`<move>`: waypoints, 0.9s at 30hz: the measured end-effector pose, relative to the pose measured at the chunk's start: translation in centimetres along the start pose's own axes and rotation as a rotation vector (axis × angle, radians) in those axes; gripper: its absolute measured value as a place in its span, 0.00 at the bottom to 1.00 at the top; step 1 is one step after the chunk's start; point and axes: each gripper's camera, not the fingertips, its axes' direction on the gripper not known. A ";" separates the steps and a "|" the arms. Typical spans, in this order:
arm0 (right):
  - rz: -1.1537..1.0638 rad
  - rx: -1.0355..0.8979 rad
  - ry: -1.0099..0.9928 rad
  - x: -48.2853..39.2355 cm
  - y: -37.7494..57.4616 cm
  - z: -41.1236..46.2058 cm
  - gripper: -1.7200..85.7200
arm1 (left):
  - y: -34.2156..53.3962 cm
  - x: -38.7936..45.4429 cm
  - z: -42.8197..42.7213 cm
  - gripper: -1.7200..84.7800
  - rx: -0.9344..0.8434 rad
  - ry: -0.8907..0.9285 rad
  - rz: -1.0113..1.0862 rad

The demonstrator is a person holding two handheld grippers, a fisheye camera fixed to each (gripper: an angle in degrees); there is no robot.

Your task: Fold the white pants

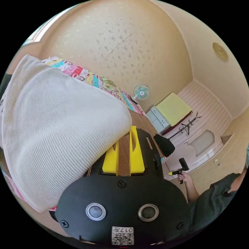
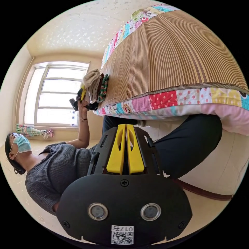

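Note:
The white pants (image 1: pixel 59 124), a ribbed off-white knit, bulge large beside my left gripper (image 1: pixel 126 135). Its yellow jaws stand apart with the bamboo mat (image 1: pixel 124 155) showing between them, and the cloth lies over the tip of the left jaw. In the right gripper view the pants (image 2: pixel 91 79) top a small pile of clothes at the mat's far edge, with the left gripper (image 2: pixel 81 95) held against that pile. My right gripper (image 2: pixel 126 125) is shut on nothing, low beside the bed. A hand holds the right gripper (image 1: pixel 181 167) away from the bed.
The bamboo mat (image 2: pixel 168 52) covers a bed with a patchwork sheet (image 2: pixel 166 99). A green patterned garment (image 2: pixel 103 87) and dark clothes lie under the pants. The person's dark trouser leg (image 2: pixel 186 145) is against the bed. A fan (image 1: pixel 141 92), a cabinet (image 1: pixel 158 118) and a coat rack (image 1: pixel 185 127) stand by the wall.

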 end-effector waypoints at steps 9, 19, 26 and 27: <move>-0.010 -0.103 -0.045 1.4 -3.0 4.9 0.02 | 18.9 6.5 5.0 0.11 -0.362 -0.086 0.013; -0.052 -0.172 -0.033 1.7 -3.4 9.2 0.02 | 15.7 9.3 -4.5 0.12 -0.087 -0.208 0.236; -0.019 -0.149 0.024 3.2 -0.2 9.5 0.03 | 14.8 13.1 -5.7 0.04 -0.376 -0.059 0.780; -0.016 -0.146 0.021 3.5 0.0 9.6 0.03 | 13.9 11.8 -6.9 0.03 -0.240 -0.136 0.706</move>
